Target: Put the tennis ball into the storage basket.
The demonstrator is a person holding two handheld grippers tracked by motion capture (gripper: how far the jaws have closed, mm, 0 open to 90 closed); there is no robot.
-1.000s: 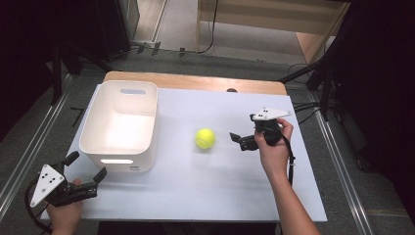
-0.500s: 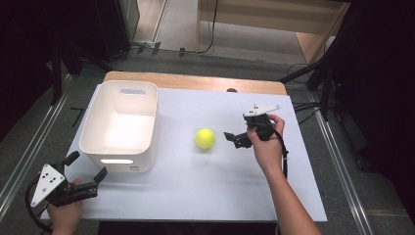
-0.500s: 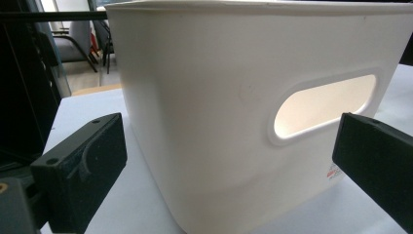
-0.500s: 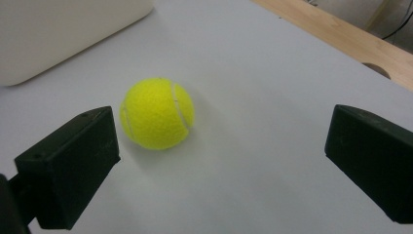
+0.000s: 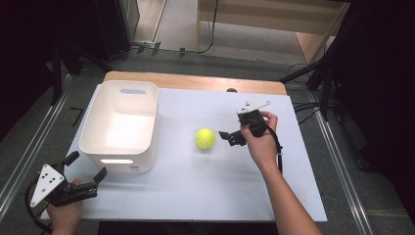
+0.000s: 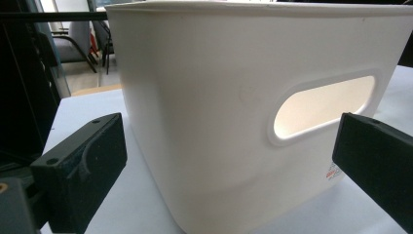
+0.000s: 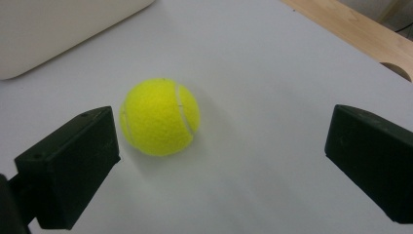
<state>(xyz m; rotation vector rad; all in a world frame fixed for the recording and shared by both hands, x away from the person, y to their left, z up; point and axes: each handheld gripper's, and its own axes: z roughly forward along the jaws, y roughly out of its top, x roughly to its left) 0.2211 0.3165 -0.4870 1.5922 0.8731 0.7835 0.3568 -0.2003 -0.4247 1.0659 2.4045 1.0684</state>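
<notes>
The right hand-held gripper (image 5: 230, 138), jaws wide apart, faces the fuzzy yellow tennis ball (image 5: 205, 138) on the white table (image 5: 205, 196), apparently lining up a grasp, while the left hand-held gripper (image 5: 85, 171), also spread, waits beside the white plastic bin (image 5: 120, 125).

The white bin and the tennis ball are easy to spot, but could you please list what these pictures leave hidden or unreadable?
- White bin: in the left gripper view its near wall hides the inside; only a glow shows through the handle slot.
- Its small label: partly behind that gripper's jaw, print too small to read.
- Tennis ball: its far side and underside are turned away.
- Right gripper: the person's hand covers its body in the high view.
</notes>
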